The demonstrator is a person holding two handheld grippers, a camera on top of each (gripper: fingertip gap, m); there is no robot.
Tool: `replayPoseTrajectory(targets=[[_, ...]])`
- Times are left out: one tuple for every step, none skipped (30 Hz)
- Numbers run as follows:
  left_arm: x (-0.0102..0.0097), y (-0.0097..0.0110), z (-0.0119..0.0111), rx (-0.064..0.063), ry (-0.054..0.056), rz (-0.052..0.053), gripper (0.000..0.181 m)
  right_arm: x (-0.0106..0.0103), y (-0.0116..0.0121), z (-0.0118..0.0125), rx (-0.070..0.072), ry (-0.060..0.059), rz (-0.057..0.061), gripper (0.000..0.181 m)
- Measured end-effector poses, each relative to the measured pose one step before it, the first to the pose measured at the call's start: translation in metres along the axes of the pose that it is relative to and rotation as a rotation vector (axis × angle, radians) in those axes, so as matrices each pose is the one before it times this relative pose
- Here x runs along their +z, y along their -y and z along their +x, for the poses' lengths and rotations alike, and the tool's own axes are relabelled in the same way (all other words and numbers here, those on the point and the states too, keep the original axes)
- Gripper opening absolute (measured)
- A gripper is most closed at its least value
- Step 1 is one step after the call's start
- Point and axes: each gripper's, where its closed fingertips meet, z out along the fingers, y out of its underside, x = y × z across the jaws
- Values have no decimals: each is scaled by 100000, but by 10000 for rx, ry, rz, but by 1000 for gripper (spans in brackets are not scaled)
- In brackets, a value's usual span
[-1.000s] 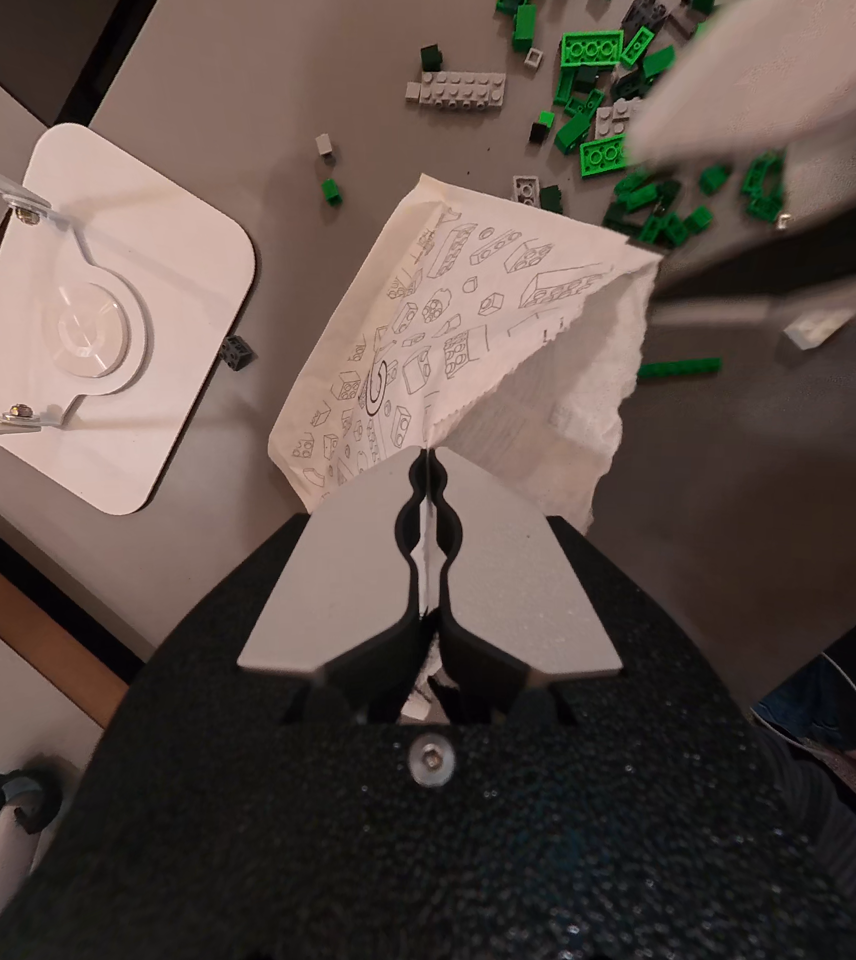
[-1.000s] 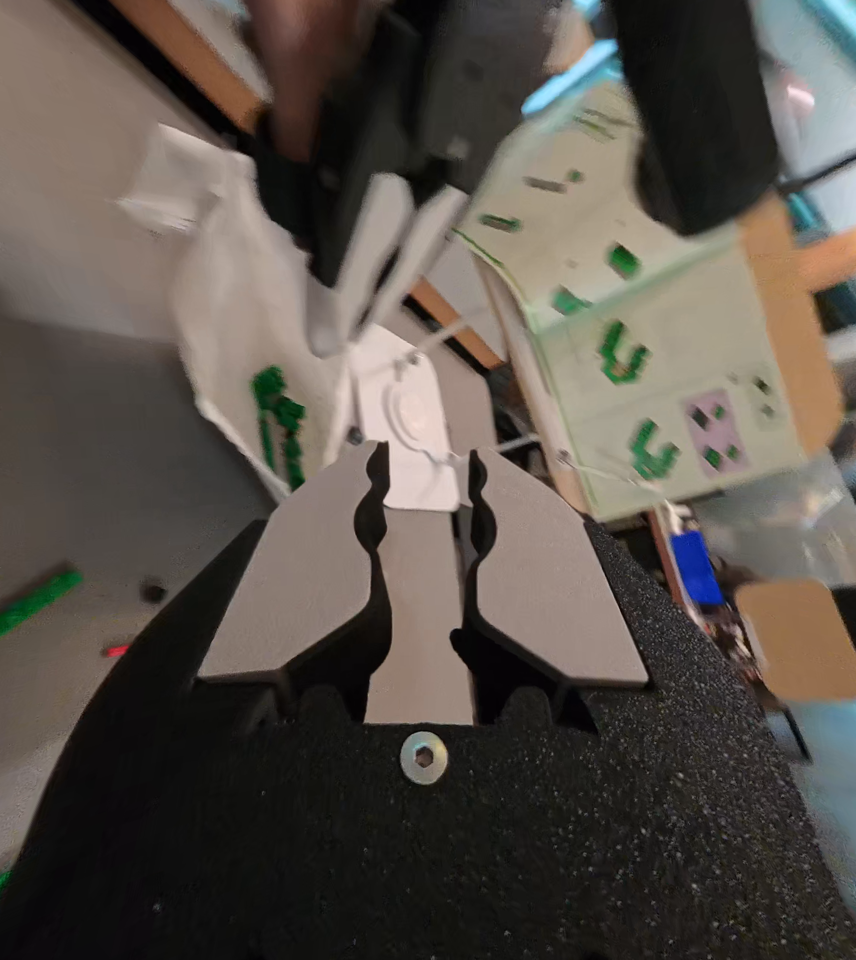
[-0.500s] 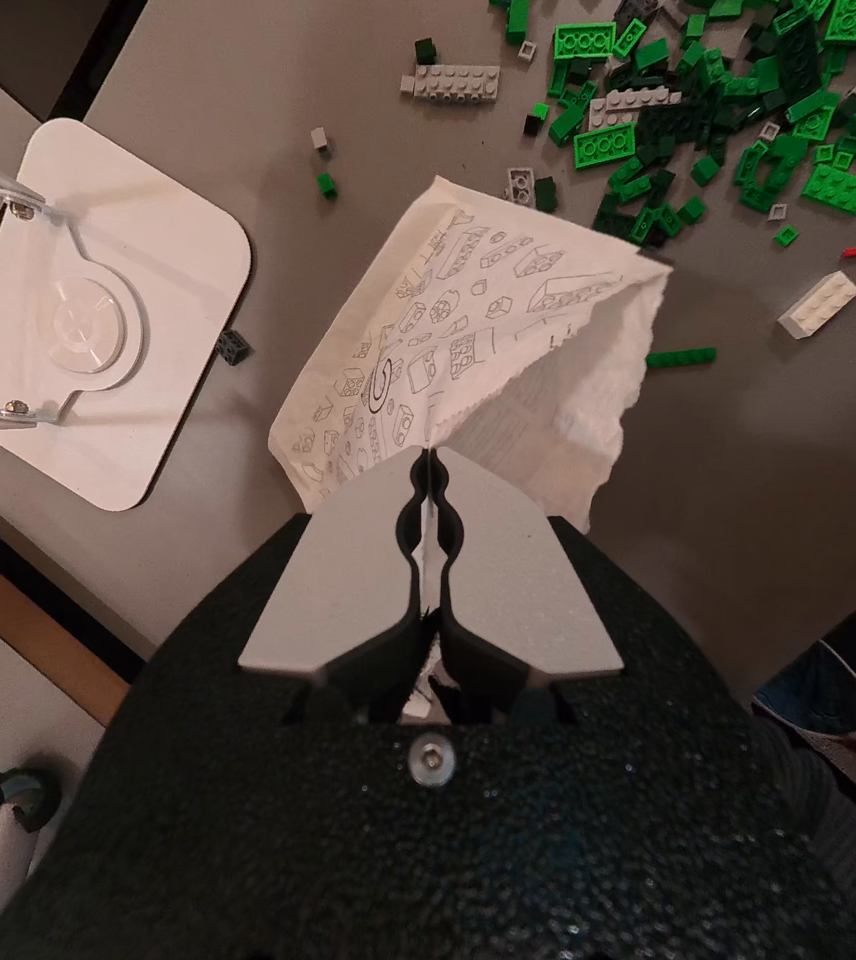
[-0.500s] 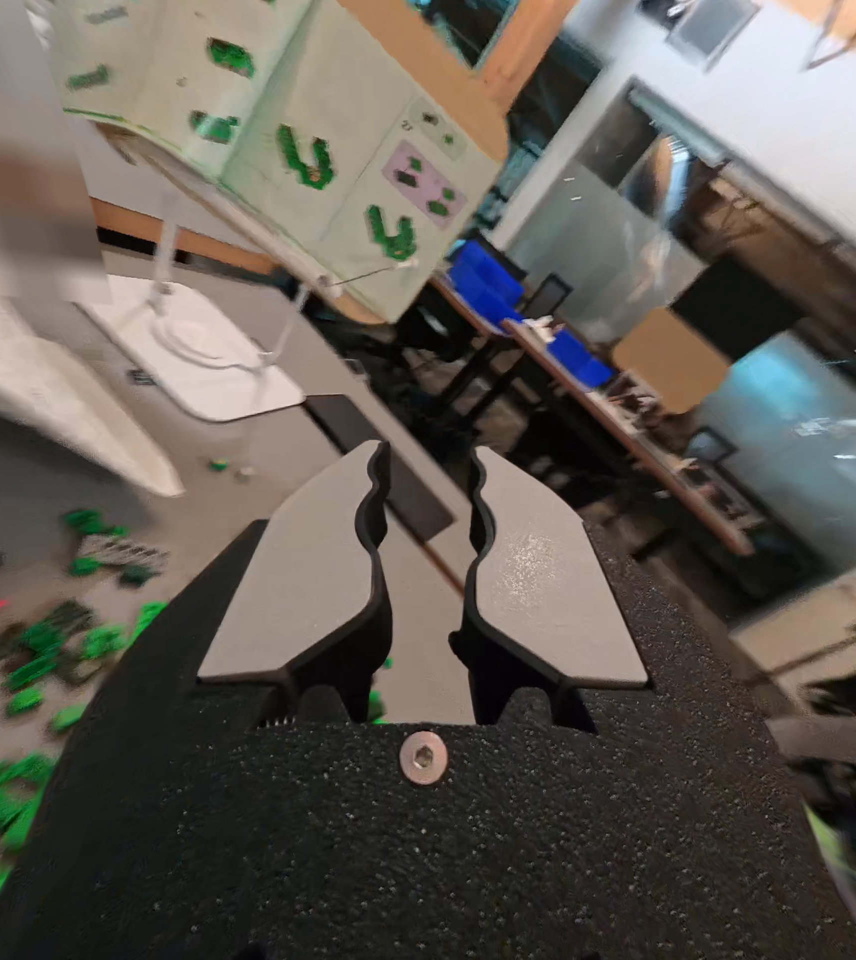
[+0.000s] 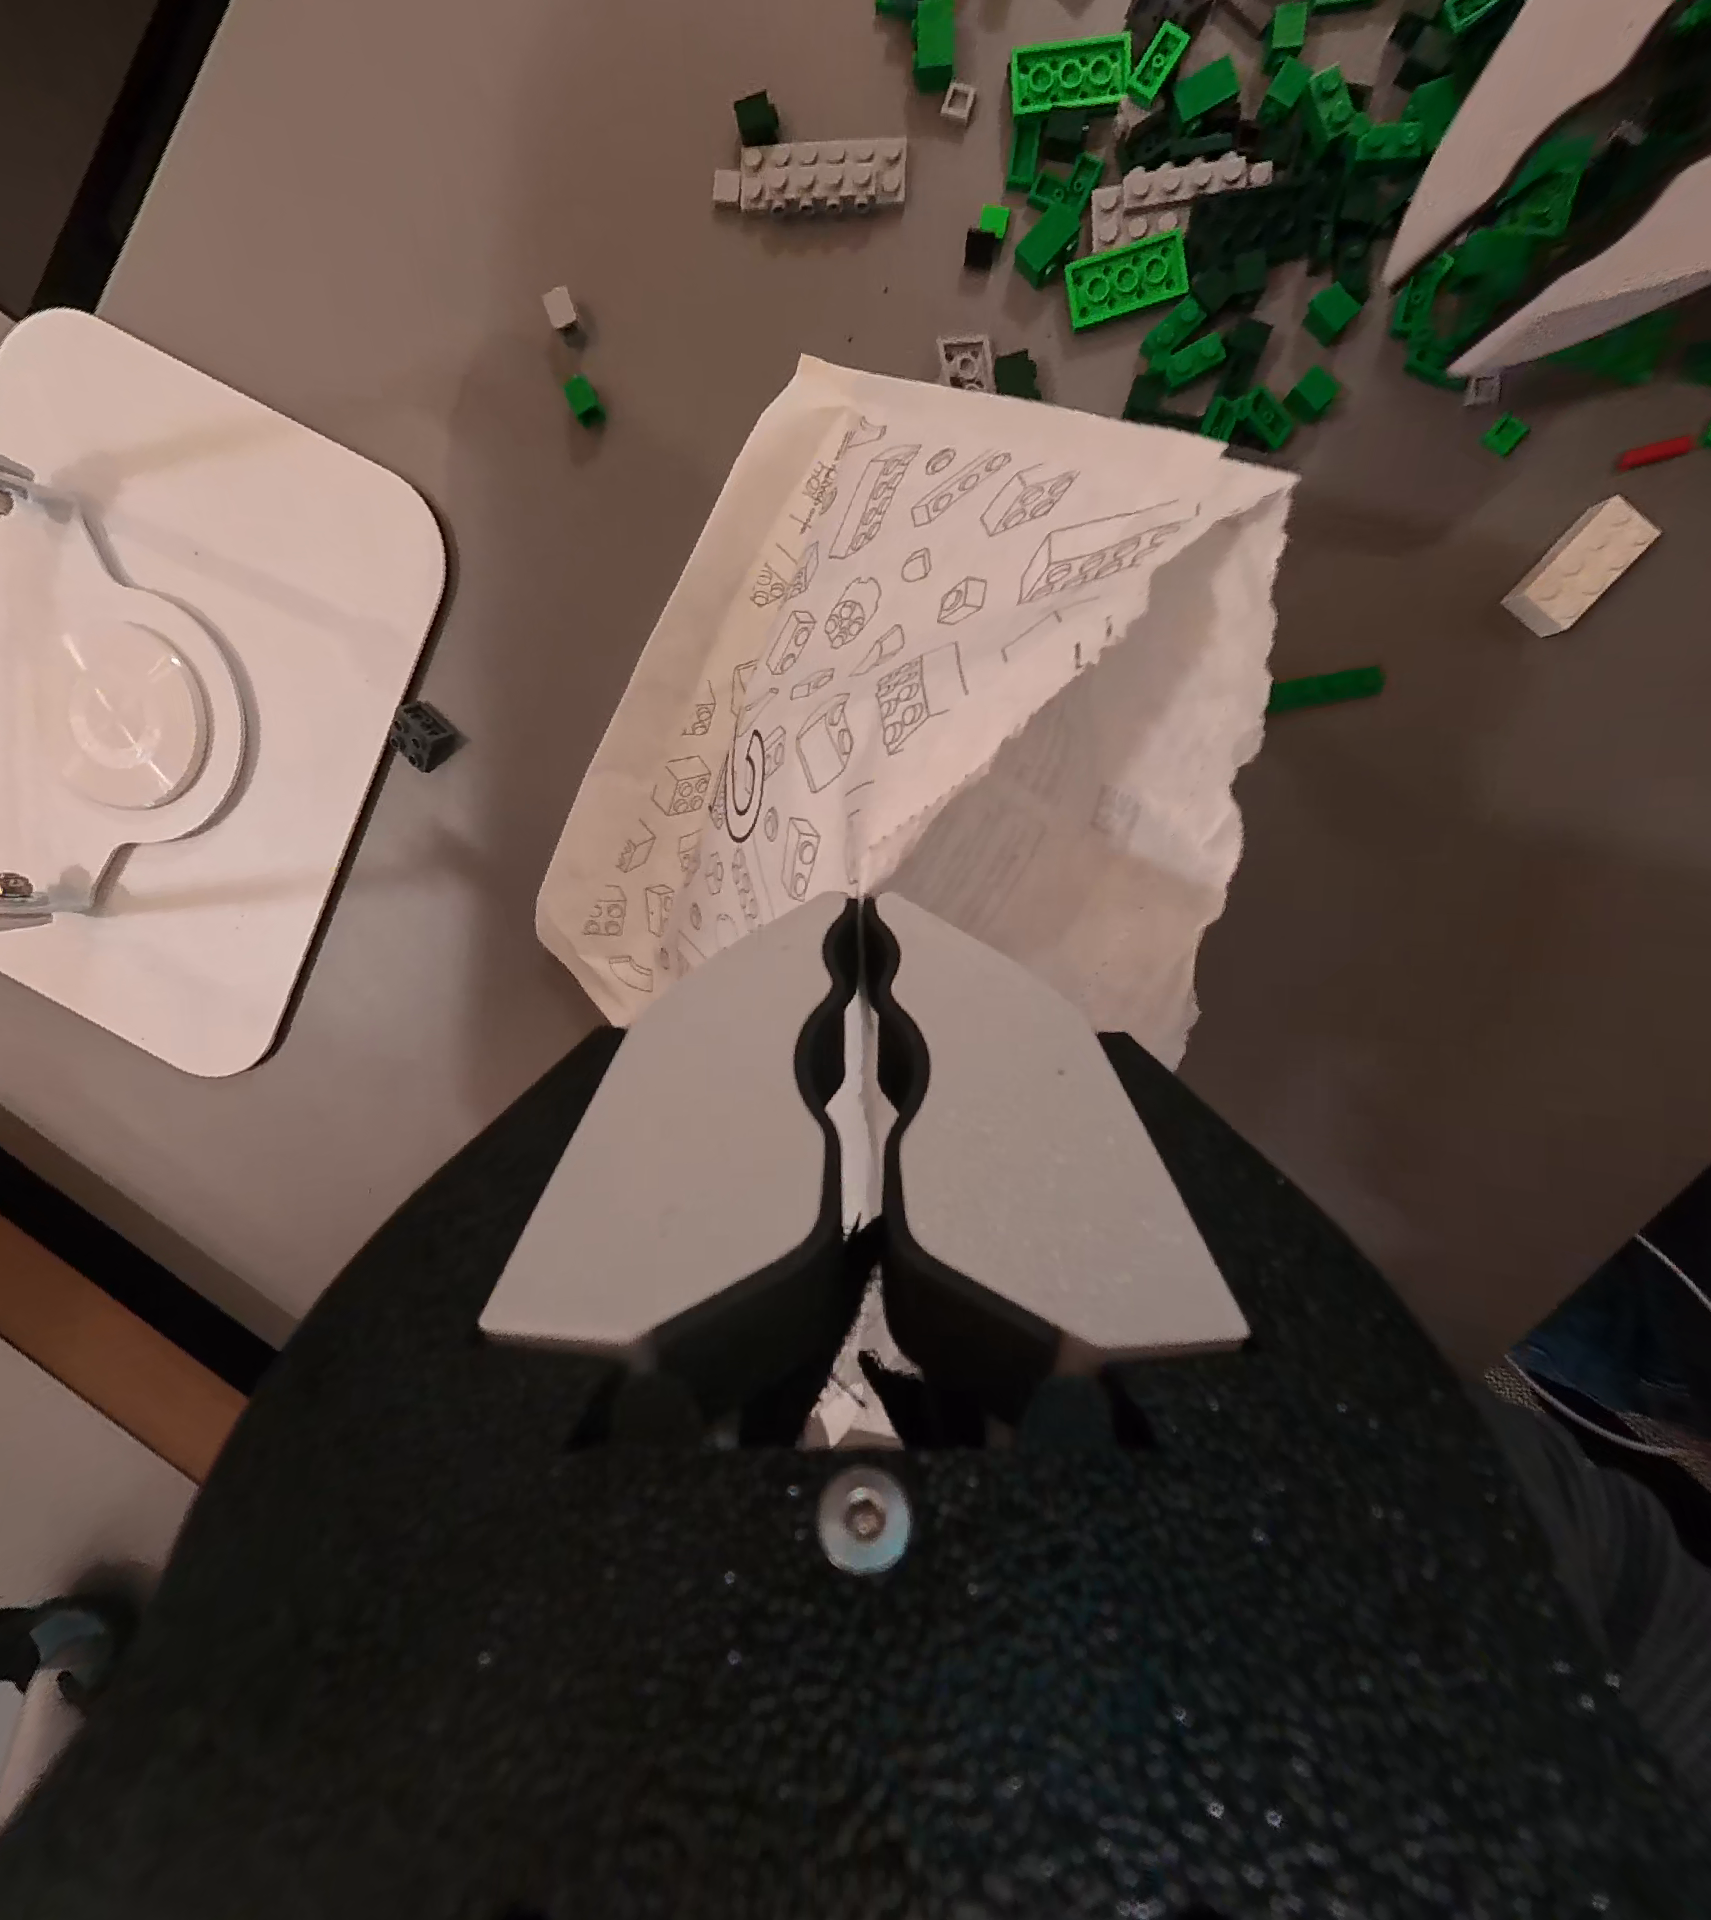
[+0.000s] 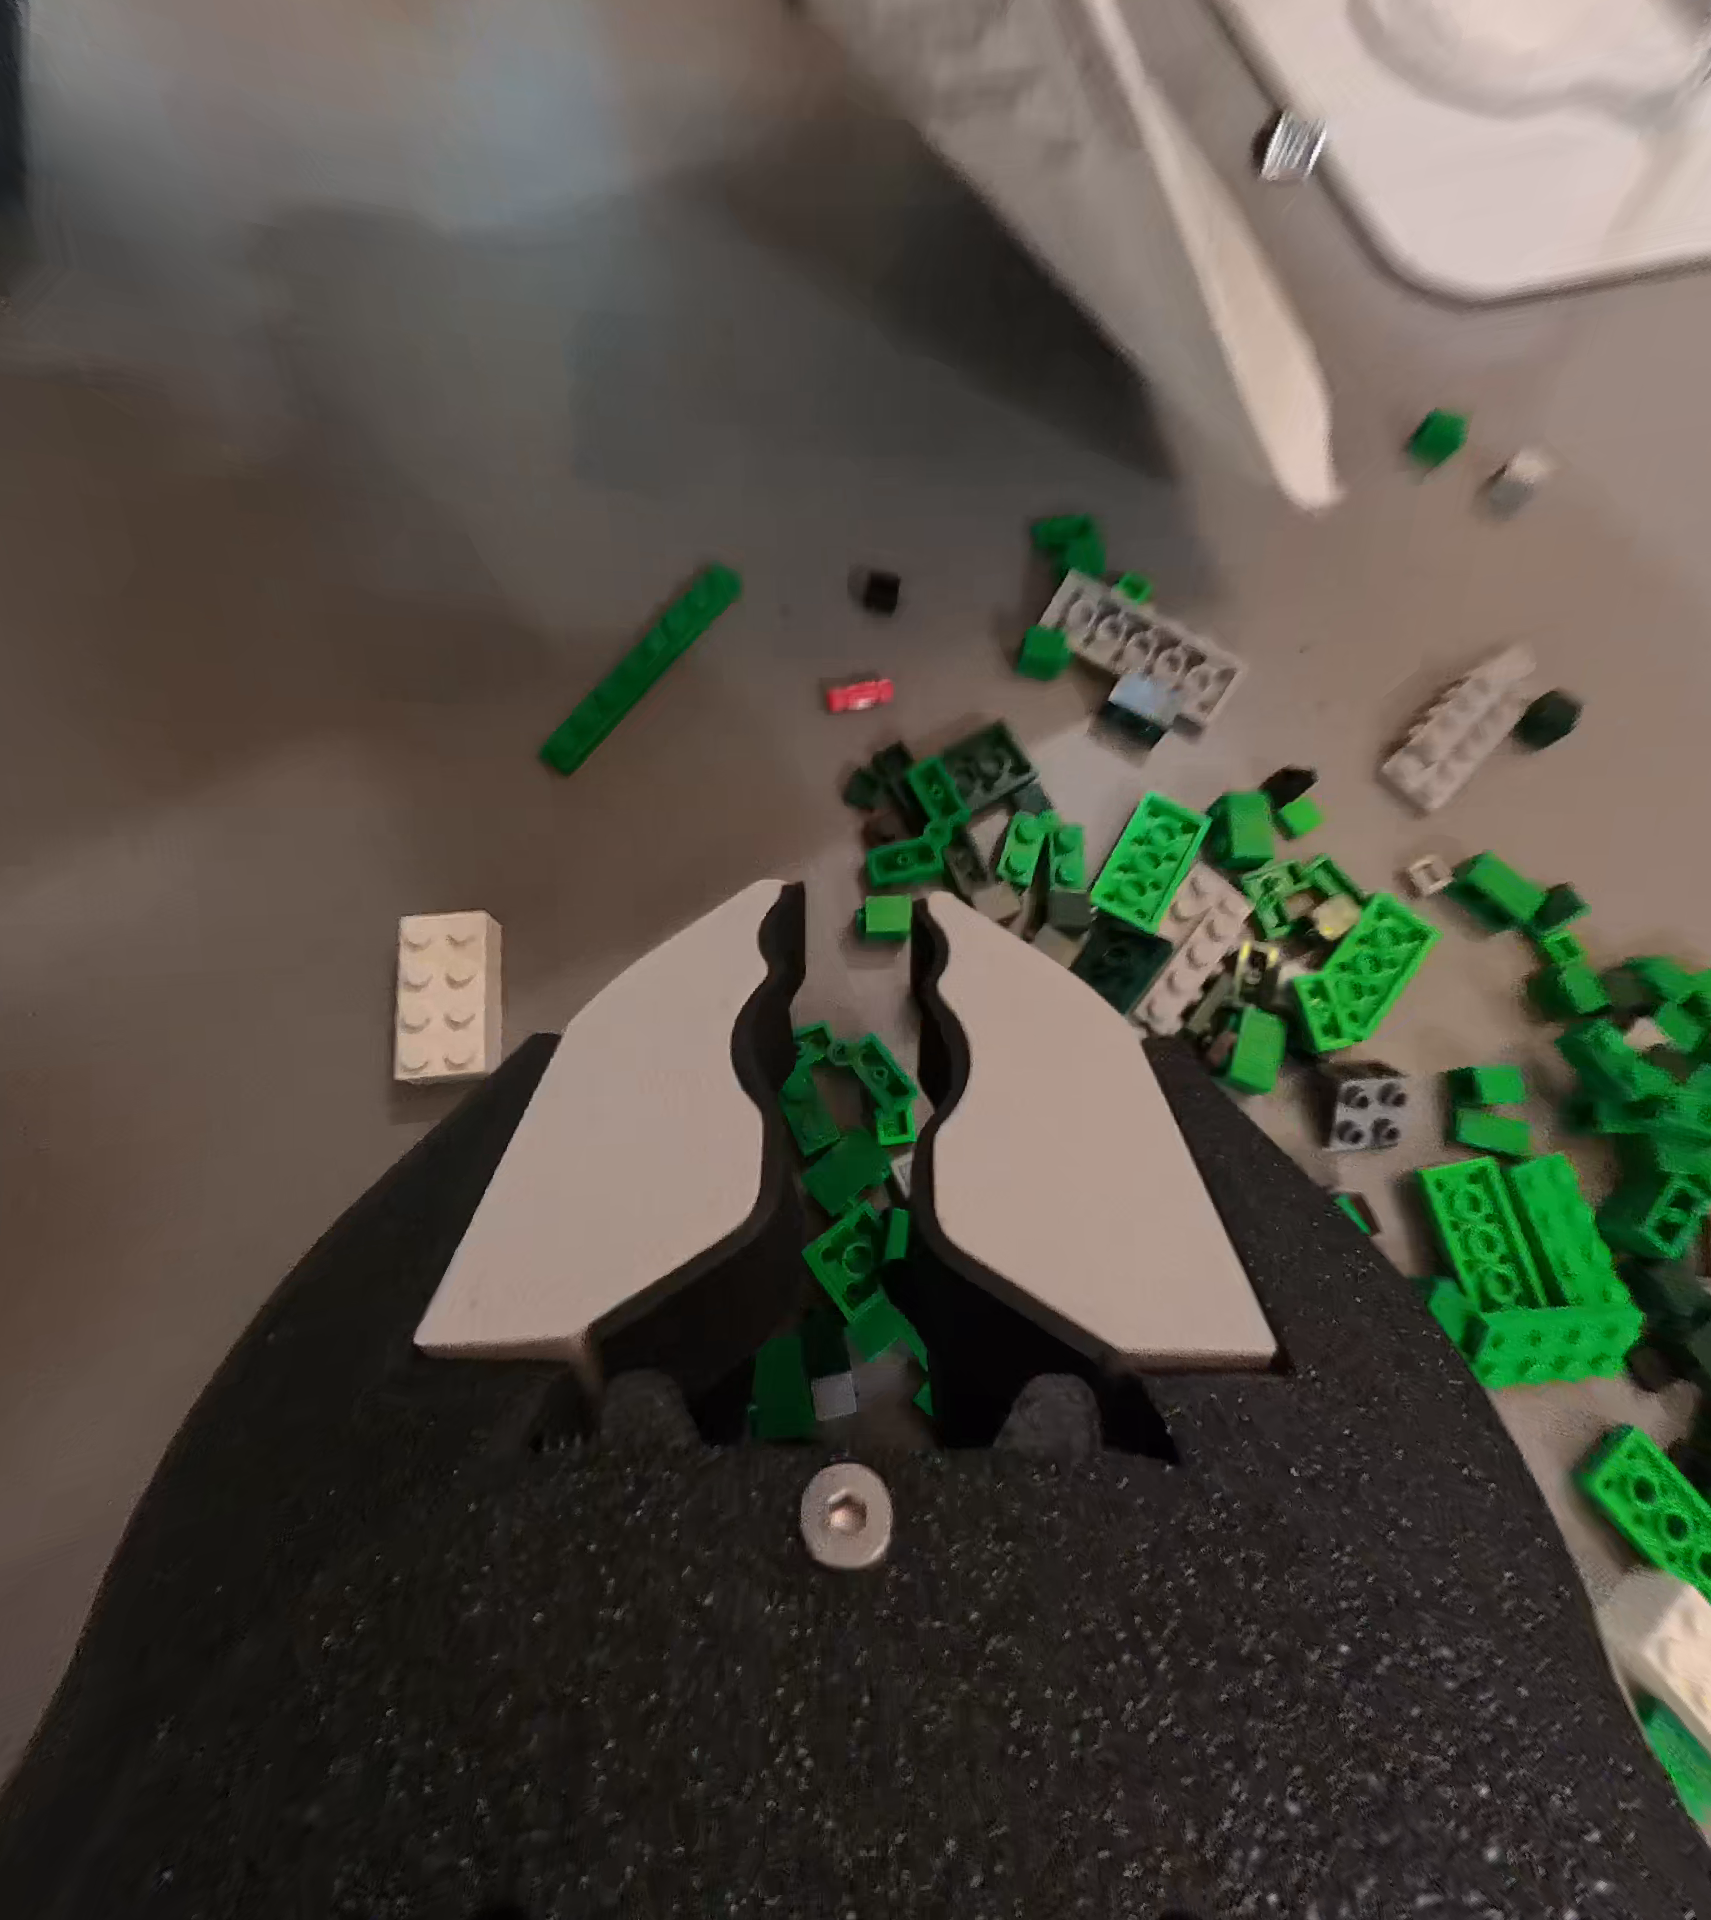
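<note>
At the left edge of the grey table (image 5: 363, 187) stands a white rounded-square stand base with a clear acrylic bracket (image 5: 155, 675). Just right of it, the left gripper (image 5: 859, 914) is clamped on the torn edge of a white paper bag printed with line drawings of bricks (image 5: 882, 644), holding its mouth agape above the table's middle. Further right, toward the far corner, lies a scattered heap of green and grey plastic building bricks (image 6: 1246, 935), with a white two-by-four brick (image 6: 448, 995) apart. The right gripper (image 6: 861, 914) hovers over the heap, jaws apart and empty.
</note>
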Motion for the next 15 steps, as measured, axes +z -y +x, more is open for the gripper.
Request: replayPoseTrajectory(targets=[[5,4,32,0,-35,14,0,525,-541,-6,92,98,-569,20],[18,9,14,3,-28,7,0,470,-425,153,25,-58,-450,24],[22,-2,33,-2,-34,-4,0,388,-291,255,-41,-159,-322,28],[23,3,32,10,-29,-1,0,308,-221,128,-72,-91,-239,29],[18,20,22,23,-14,2,0,244,-126,22,-47,-5,-156,29],[3,14,50,26,-20,8,0,206,-74,23,-13,23,-102,29],[-10,55,50,33,-22,24,0,165,-49,22,-14,30,-81,26],[-20,32,64,27,-27,26,0,137,-50,12,-32,27,-93,16],[-11,51,54,24,-25,26,0,108,-29,-23,-30,17,-99,11],[-8,33,39,24,-17,21,0,32,43,-48,-21,4,-63,11],[4,13,34,20,-16,8,0,-48,89,45,-35,-82,-36,11],[12,7,22,11,-12,-3,0,-135,159,128,-74,-165,17,11],[16,13,11,14,-11,-2,0,-246,286,90,-104,-183,101,11],[16,35,17,9,-9,6,0,-370,493,78,-141,-208,191,11],[20,20,15,3,-9,3,0,-504,745,73,-197,-255,276,11]])
